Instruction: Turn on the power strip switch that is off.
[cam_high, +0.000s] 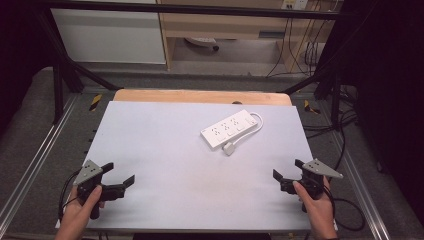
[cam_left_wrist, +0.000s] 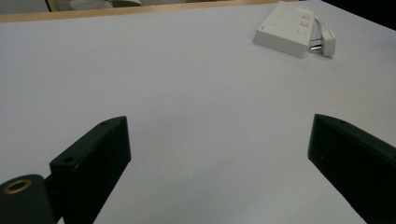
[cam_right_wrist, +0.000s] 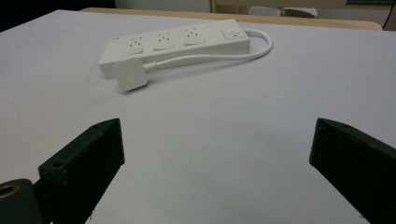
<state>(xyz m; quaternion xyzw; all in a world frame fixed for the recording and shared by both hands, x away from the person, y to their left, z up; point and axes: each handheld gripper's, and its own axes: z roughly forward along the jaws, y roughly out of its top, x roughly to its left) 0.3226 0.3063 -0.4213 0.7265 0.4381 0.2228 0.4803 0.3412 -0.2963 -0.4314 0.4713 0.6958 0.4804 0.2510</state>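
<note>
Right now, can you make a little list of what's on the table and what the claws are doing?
table: white top
power strip: white, three sockets, lying flat toward the far right
plug: white, beside the strip's near end, on its short looped cord
left claw: open, holding nothing, near left edge
right claw: open, holding nothing, near right edge

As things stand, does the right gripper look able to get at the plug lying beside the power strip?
Probably yes: the right gripper is open, and bare table lies between it and the plug.
</note>
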